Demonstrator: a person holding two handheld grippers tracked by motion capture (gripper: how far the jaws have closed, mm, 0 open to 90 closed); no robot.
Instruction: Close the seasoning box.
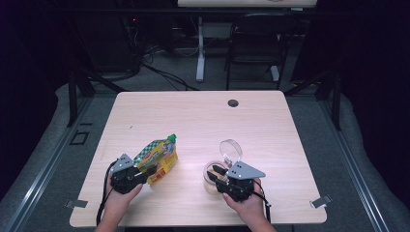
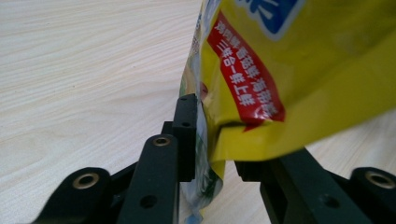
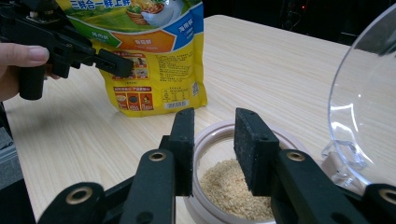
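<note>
Left claw point(image 2: 205, 140) is standing apart, pouch point(image 2: 289, 79) edge between the jaws, not pinched. Pouch is looking soft, slick, crinkly; best gripped at the stiff seam. Right claw point(image 3: 215, 149) is clamping the jar point(image 3: 219, 140) rim; jar rigid, grain-filled, resting on the tabletop point(image 1: 193, 111).

Open tabletop point(image 1: 203, 113) beyond pouch point(image 1: 157, 154), jar point(image 1: 211, 178)
</note>
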